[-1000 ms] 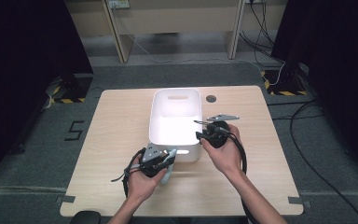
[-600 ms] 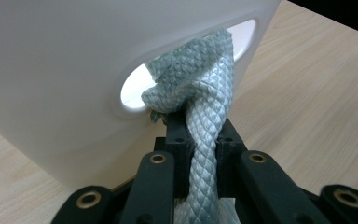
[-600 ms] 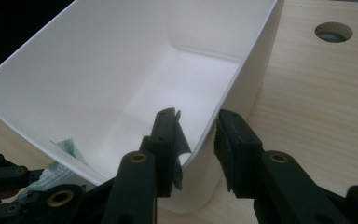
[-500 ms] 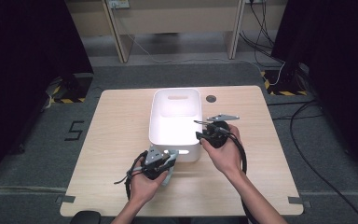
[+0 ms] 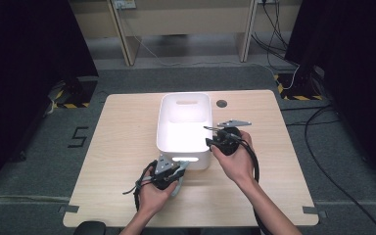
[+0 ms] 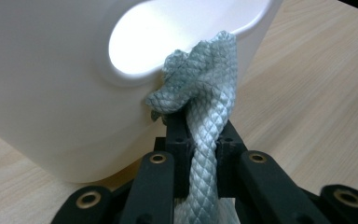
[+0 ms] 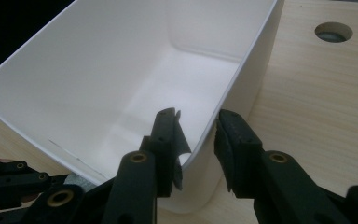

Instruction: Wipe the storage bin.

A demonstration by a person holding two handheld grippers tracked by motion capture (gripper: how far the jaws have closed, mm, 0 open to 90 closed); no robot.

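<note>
On the wooden tabletop (image 5: pixel 122 142) stood a white bin (image 5: pixel 183 128), its long side running away from the person, with a handle cutout in each end wall. A round hole (image 5: pixel 221 103) in the tabletop lay just beyond the bin's far right corner.

The left hand-held gripper (image 5: pixel 175 172) sat at the near end of the bin, close to the near handle cutout. Its jaws were closed tight on a pale grey-green cloth (image 6: pixel 205 93) with a quilted diamond weave. In the left gripper view the cloth ran up between the two black jaws, squeezed narrow there, and bunched out above them against the bin's outer wall, right at the lower edge of the handle cutout (image 6: pixel 168 37). The cloth touched the wall; whether any of it had gone through the cutout could not be told. In the high view a bit of the cloth showed pale beside the left hand (image 5: pixel 156 188), hanging just off the bin's near wall.

The right hand-held gripper (image 5: pixel 214 134) was at the bin's right long wall, about midway along. Its jaws stood partly open and straddled the rim: in the right gripper view one jaw was inside the bin and the other outside, with the thin white wall (image 7: pixel 223 116) between them. The inner pad looked close to the wall, while a gap showed between the wall and the outer pad, so the jaws were not pressing on it. The bin's inside looked bare and white.
</note>
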